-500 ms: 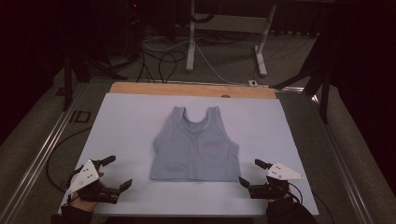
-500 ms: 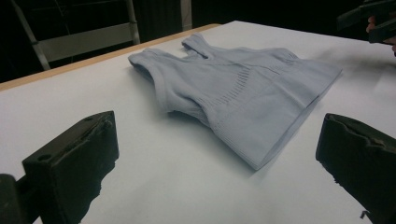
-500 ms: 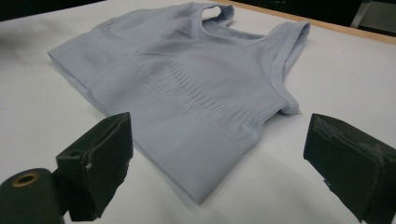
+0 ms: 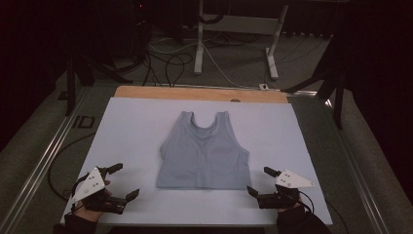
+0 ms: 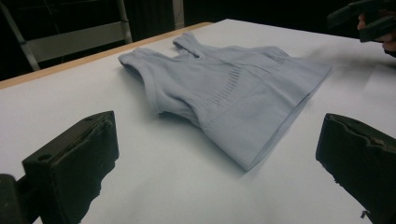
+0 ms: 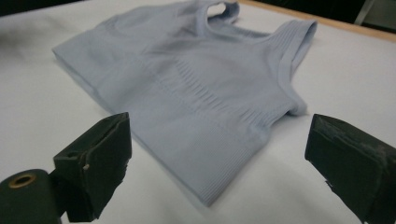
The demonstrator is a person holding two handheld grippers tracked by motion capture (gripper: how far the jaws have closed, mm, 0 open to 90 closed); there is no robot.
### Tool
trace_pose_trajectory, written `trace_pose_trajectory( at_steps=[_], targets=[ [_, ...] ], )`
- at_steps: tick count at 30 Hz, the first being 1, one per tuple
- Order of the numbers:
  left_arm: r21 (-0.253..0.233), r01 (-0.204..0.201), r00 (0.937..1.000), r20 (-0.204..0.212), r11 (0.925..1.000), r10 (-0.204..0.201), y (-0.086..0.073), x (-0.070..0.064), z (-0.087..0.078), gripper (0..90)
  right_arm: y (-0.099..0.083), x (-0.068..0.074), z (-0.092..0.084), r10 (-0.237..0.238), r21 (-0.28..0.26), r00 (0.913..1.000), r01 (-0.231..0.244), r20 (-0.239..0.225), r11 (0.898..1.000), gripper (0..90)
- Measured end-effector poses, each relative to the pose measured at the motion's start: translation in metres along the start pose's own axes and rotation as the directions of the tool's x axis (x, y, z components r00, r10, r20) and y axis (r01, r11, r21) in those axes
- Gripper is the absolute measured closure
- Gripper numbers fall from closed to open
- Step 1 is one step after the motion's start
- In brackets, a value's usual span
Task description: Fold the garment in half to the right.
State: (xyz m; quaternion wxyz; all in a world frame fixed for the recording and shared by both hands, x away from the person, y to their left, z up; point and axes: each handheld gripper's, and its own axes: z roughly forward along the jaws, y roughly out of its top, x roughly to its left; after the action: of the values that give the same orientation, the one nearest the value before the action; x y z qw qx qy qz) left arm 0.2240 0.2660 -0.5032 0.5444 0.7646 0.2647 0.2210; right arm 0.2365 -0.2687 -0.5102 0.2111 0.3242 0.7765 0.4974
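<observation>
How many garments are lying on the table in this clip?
1: a pale blue tank top, flat at the middle of the white table, between the open left tongs and right tongs.

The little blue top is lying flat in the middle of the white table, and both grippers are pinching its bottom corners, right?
Not quite. The blue top does lie flat on the white table, but in the high view neither gripper pinches it. The left gripper and right gripper are both open, resting apart from its bottom corners.

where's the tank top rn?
In the high view the tank top lies flat mid-table on the white sheet, straps toward the far wooden edge, hem between the left claw and right claw.
</observation>
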Motion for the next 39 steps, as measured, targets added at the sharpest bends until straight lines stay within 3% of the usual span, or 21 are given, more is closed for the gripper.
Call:
trace_pose_trajectory(
  at_steps=[6,12,27,39],
  targets=[
    [0.008,-0.005,0.9999,0.011,1.0000,0.005,0.003,-0.001,0.001,0.0,0.004,0.002,-0.003,0.001,-0.004,1.0000,-0.001,0.009,1.000,7.4],
    [0.017,-0.004,0.9986,0.052,0.9999,0.003,0.009,-0.004,0.004,0.0,0.012,0.007,-0.004,0.000,0.001,1.0000,0.000,-0.001,1.000,7.3],
    [0.033,-0.026,0.9970,0.073,0.9991,0.023,0.042,-0.005,0.006,0.0,0.058,0.012,-0.004,-0.054,-0.051,0.9985,0.054,-0.009,0.997,7.4],
    [0.048,-0.010,0.9964,0.084,0.9988,0.006,0.059,-0.003,0.012,0.0,0.098,0.012,0.012,-0.119,-0.080,0.9925,0.116,-0.031,0.990,7.4]
  ],
)
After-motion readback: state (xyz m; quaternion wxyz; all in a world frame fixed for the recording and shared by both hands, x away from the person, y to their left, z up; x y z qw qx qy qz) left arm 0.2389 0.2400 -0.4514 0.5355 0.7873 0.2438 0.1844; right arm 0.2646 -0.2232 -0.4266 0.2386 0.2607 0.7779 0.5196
